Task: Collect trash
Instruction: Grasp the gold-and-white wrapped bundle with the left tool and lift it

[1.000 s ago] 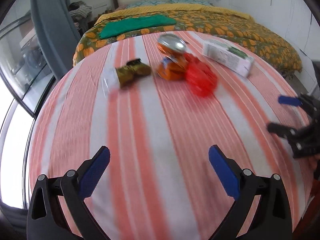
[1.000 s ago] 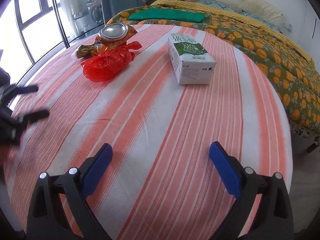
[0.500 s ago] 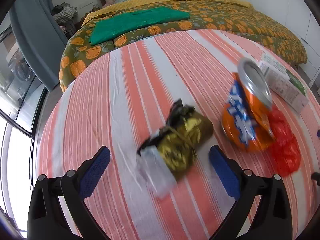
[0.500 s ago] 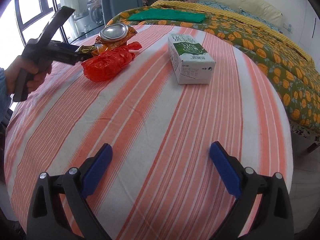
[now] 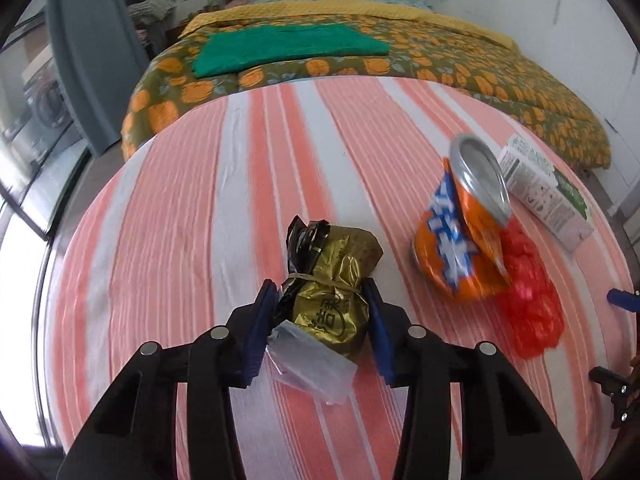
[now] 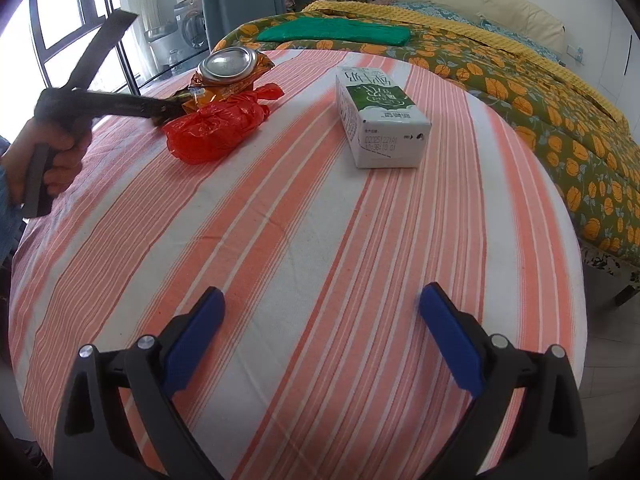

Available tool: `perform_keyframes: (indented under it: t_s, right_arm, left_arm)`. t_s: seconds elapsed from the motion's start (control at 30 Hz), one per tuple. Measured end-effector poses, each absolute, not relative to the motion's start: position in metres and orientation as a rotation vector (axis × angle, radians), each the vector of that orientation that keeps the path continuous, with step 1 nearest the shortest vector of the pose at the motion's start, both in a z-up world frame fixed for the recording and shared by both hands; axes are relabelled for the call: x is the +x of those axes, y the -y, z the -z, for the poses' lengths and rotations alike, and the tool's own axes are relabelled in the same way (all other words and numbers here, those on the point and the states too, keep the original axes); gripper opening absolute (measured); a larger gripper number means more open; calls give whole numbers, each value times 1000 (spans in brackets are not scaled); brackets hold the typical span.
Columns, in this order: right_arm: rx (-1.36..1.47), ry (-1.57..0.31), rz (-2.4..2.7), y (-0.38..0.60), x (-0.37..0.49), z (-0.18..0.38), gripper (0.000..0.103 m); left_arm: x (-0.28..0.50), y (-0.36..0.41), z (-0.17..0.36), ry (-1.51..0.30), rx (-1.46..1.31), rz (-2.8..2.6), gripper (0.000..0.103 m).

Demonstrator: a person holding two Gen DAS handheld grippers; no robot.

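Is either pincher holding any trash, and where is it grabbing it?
The left gripper has just closed on the gold wrapper, squeezing its tied middle. The right gripper is open and holds nothing.

Crumpled gold foil wrapper tied with a band, clear plastic scrap at its near end, lying left of the crushed orange soda can, red plastic bag touching the can, green-and-white milk carton lying flat right of it

Bright window daylight, fisheye warping, slight blur.

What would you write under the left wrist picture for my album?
Left gripper fingers squeezing a gold wrapper bundle on the striped tablecloth.
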State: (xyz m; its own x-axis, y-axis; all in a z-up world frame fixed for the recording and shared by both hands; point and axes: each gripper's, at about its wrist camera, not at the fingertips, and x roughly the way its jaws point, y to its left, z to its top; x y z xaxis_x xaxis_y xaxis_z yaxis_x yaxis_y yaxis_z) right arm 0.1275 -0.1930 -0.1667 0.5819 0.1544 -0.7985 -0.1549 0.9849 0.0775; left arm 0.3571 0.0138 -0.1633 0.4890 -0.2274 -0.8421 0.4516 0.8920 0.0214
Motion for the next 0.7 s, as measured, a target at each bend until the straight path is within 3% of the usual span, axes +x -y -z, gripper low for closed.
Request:
perform_keyframes:
  t_s: [0.37, 0.47, 0.53, 0.7]
  right_arm:
    - [-1, -932, -180, 193, 127, 167, 96]
    - [0, -932, -180, 194, 127, 167, 96]
    - [0, -932, -180, 194, 127, 167, 96]
    - [-1, -932, -179, 194, 127, 167, 96]
  left_arm:
    - [211, -12, 158, -952, 127, 360, 46]
    - [195, -4, 168, -953, 140, 345, 53]
    - [190, -1, 170, -938, 157, 331, 67]
    - [188, 1, 175, -936, 188, 293, 88]
